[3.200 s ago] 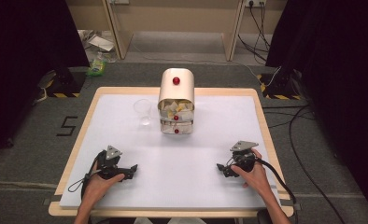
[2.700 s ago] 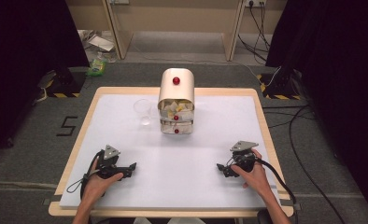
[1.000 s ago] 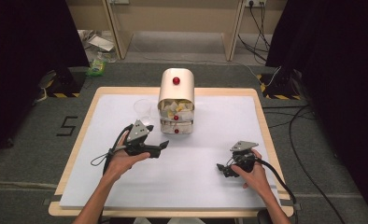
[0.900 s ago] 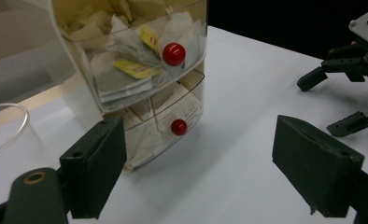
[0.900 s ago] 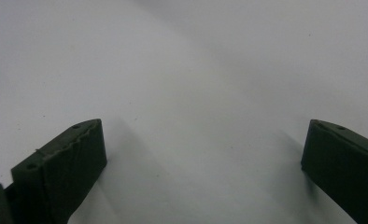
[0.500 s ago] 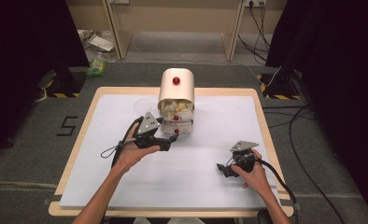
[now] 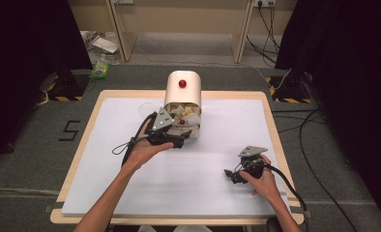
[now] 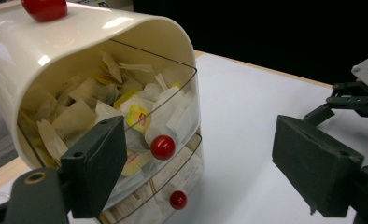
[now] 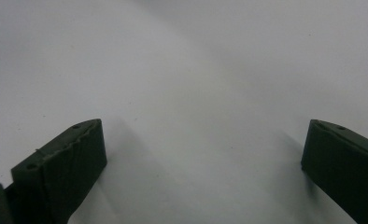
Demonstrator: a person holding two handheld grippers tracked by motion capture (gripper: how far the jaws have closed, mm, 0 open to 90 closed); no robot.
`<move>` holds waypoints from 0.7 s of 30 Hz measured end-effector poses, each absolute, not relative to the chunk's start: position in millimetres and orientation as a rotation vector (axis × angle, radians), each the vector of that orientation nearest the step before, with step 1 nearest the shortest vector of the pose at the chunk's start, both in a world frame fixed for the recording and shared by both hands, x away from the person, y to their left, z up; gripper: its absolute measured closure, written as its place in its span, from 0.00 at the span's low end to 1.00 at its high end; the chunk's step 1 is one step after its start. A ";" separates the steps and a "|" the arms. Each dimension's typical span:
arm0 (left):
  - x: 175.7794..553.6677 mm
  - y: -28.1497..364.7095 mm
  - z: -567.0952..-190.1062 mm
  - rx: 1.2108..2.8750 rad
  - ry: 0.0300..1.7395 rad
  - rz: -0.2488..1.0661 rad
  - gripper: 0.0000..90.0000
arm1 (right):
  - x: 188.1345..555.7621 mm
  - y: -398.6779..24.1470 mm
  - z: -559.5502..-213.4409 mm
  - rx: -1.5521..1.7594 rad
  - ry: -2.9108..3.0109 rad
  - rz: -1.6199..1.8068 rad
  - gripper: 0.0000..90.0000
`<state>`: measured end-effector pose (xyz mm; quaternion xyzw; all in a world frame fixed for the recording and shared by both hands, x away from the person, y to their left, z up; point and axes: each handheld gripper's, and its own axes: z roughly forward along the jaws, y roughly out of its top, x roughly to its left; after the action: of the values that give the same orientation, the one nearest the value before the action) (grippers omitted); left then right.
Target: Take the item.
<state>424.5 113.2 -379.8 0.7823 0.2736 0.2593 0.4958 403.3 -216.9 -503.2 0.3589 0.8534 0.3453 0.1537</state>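
A cream box [image 7: 183, 92] with a red knob on top stands at the table's far middle. Its two clear drawers hold paper sachets. In the left gripper view the upper drawer [image 8: 140, 116] has a red knob [image 8: 163, 147], and the lower drawer's knob [image 8: 178, 199] sits below it. My left gripper [image 7: 184, 137] hovers just in front of the drawers with its jaws open; the upper knob lies between them, untouched [image 8: 205, 172]. My right gripper [image 7: 229, 175] rests low over the white table at the front right, open and with nothing in it [image 9: 203, 163].
A clear cup [image 7: 144, 107] stands left of the box, partly hidden behind my left gripper. The white mat [image 7: 188, 193] lies on a wooden table. Cables [image 7: 304, 145] run across the floor at the right. In the left gripper view the other gripper [image 8: 362, 91] shows at the right edge.
My left gripper has travelled from the table's front left up to the front of the box, rising a little, jaws still open. The right gripper has stayed in place.
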 end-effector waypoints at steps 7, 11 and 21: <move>438.9 111.5 -380.2 1.905 0.683 0.631 0.20 | 403.4 -217.0 -503.2 1.028 2.447 0.990 0.01; 444.8 109.5 -381.3 1.925 0.686 0.634 0.19 | 403.4 -217.0 -503.2 1.026 2.447 0.990 0.01; 444.1 108.3 -380.9 1.947 0.686 0.630 0.18 | 403.4 -217.0 -503.2 1.025 2.446 0.989 0.01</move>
<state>444.1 108.3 -380.9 0.7953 0.2801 0.2574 0.4721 403.4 -217.0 -503.2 0.3576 0.8538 0.3453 0.1548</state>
